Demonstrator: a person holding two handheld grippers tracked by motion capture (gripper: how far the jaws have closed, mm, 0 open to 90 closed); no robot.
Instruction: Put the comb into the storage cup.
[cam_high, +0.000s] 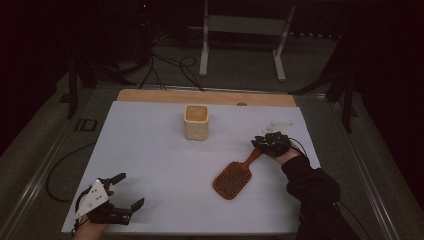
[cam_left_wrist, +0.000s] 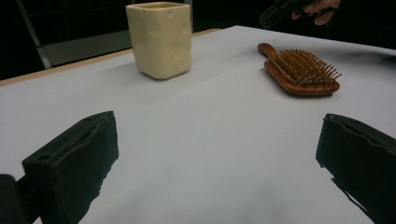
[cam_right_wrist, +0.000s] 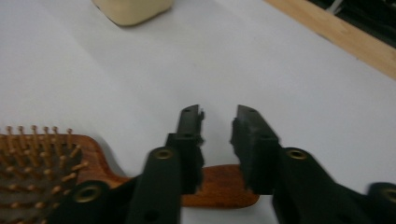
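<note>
Hairbrush (cam_high: 233, 179), wooden, lies bristles up on our white worktop (cam_high: 150, 160), its handle between the part-open jaws of our right tool (cam_right_wrist: 218, 122), which grip nothing yet. Closing off-centre could make the handle skid or pivot away. Our left tool (cam_high: 131, 191) rests wide open and empty, well apart. A cream cup (cam_high: 196, 122) stands beyond.

A white table (cam_high: 150, 150) is seen; on it a cream cup (cam_high: 196, 122) and a wooden hairbrush (cam_high: 233, 177) are set apart.
</note>
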